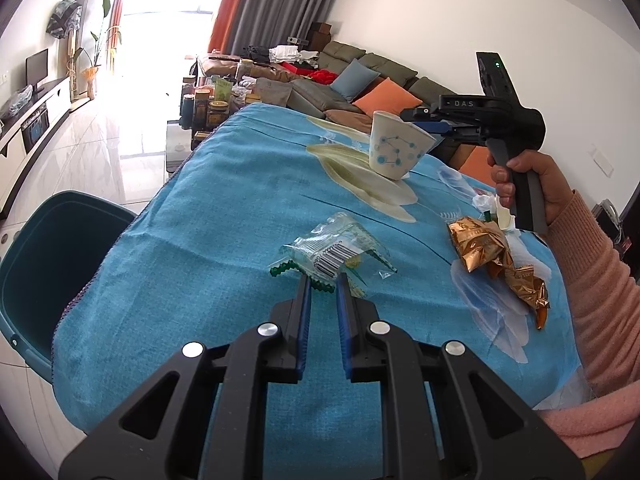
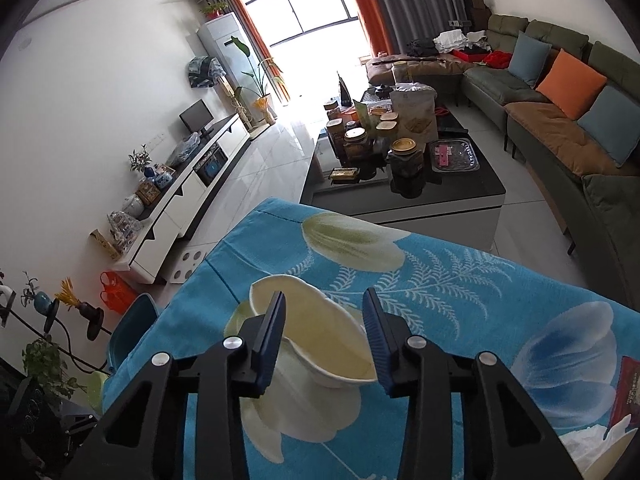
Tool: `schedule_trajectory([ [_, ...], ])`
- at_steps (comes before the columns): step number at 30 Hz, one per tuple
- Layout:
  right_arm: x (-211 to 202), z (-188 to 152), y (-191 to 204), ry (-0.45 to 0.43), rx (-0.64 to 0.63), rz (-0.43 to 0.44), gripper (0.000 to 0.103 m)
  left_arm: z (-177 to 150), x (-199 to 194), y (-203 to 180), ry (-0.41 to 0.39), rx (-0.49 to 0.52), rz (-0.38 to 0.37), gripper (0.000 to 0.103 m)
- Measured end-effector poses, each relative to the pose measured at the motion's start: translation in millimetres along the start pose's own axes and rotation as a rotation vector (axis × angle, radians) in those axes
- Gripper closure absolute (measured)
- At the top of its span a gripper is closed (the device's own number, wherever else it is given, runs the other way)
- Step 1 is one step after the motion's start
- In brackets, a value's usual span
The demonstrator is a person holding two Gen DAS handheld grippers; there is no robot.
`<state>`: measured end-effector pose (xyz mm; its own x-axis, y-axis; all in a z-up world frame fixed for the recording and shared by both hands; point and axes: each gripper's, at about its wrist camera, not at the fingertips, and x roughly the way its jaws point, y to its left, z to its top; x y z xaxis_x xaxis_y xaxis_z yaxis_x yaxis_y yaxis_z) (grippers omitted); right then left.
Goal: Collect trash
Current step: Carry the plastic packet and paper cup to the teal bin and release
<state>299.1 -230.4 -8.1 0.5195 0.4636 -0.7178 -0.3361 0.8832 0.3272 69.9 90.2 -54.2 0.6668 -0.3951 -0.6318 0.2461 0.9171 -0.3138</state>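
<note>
The left tool [image 1: 323, 280] points down at the counter [image 1: 200, 240], which is draped in a blue flowered cloth. Its 2 jaws are drawn almost together with only a narrow slit between them. Right at its tips lies a clear wrapper [image 1: 340, 252] with a barcode and a green zigzag edge. That edge shows in the slit, but I cannot tell whether the pads pinch it. Ahead and to the right of this tool a crumpled gold foil wrapper [image 1: 492, 256] lies flat on the cloth, well apart from the tips. Beyond it, some white crumpled scraps [image 1: 486, 204] sit just beside the person's hand [image 1: 528, 184], which wears a pink sleeve [image 1: 600, 280]. Off the counter's edge to this tool's left stands a teal shell [image 1: 48, 264], a bin or a seat. The right tool [image 2: 325, 296] is clenched on a paper cup [image 2: 320, 340] with a blue dot pattern. The cup is tilted, its rim squashed oval between the 2 jaws and its base low over the cloth.
</note>
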Motion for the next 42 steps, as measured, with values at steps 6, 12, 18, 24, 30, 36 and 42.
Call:
schedule_trajectory([
  [6,1.6,-5.9,-0.2,0.018,-0.038,-0.051,0.097,0.5,-1.5,-0.4,-0.004,0.003,0.003,0.090],
  [12,-7.7,-18.8,7.4,-0.018,-0.074,-0.078,0.100,1.4,-4.8,-2.9,-0.011,0.011,0.017,0.090],
  [18,-32.2,-27.6,17.3,-0.076,-0.058,-0.021,0.100,3.7,-16.5,-1.8,-0.039,0.018,0.039,0.090],
  [24,-57.2,-42.3,46.4,-0.133,-0.078,0.074,0.100,5.7,-32.0,2.6,-0.070,0.022,0.071,0.090],
  [30,-63.0,-65.6,80.0,-0.141,-0.086,0.192,0.100,5.0,-48.4,7.8,-0.092,0.022,0.111,0.090],
  [36,-51.4,-85.1,107.8,-0.110,-0.079,0.288,0.100,1.9,-62.8,15.2,-0.107,0.015,0.151,0.090],
  [42,-40.3,-94.6,128.2,-0.090,-0.073,0.345,0.100,-0.5,-77.0,25.6,-0.118,-0.004,0.189,0.090],
])
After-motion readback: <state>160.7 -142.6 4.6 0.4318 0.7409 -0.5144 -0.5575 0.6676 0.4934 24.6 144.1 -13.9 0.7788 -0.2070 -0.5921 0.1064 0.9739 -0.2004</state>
